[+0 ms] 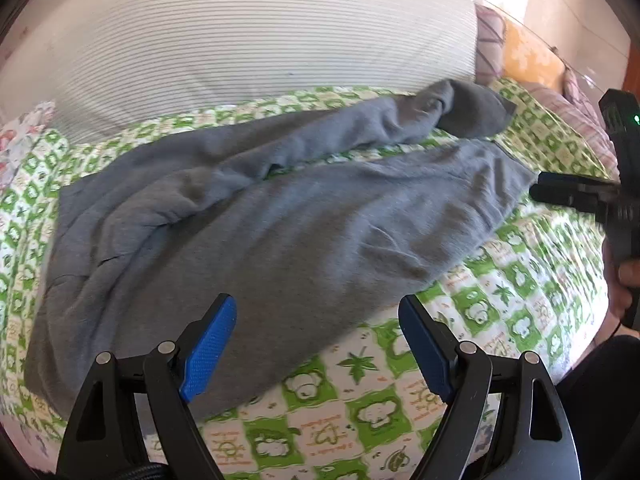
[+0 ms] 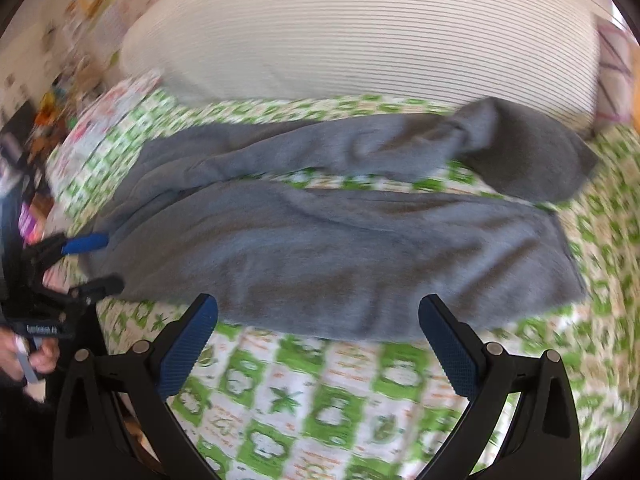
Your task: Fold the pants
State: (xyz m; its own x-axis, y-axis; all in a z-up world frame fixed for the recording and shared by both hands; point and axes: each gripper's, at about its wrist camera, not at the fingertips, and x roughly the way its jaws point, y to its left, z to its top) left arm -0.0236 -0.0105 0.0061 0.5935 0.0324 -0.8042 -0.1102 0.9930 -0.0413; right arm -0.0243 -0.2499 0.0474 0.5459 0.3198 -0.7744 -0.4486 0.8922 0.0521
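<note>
Grey pants (image 1: 280,220) lie spread on a green-and-white patterned bedsheet (image 1: 360,408), waist to the left and both legs running right. The far leg (image 1: 360,128) is rumpled, its end turned over. My left gripper (image 1: 316,308) is open just above the near edge of the waist end, holding nothing. In the right wrist view the pants (image 2: 320,248) fill the middle, and my right gripper (image 2: 319,304) hangs open over the near leg's front edge. The left gripper (image 2: 102,262) shows at the left there, open beside the waist. The right gripper (image 1: 538,190) sits near the leg cuff.
A large white striped pillow (image 1: 240,48) lies behind the pants. Pink plaid bedding (image 1: 492,44) and a yellow blanket (image 1: 528,56) are at the back right. A hand (image 1: 624,280) holds the right gripper. Cluttered items (image 2: 52,100) stand beyond the bed's left end.
</note>
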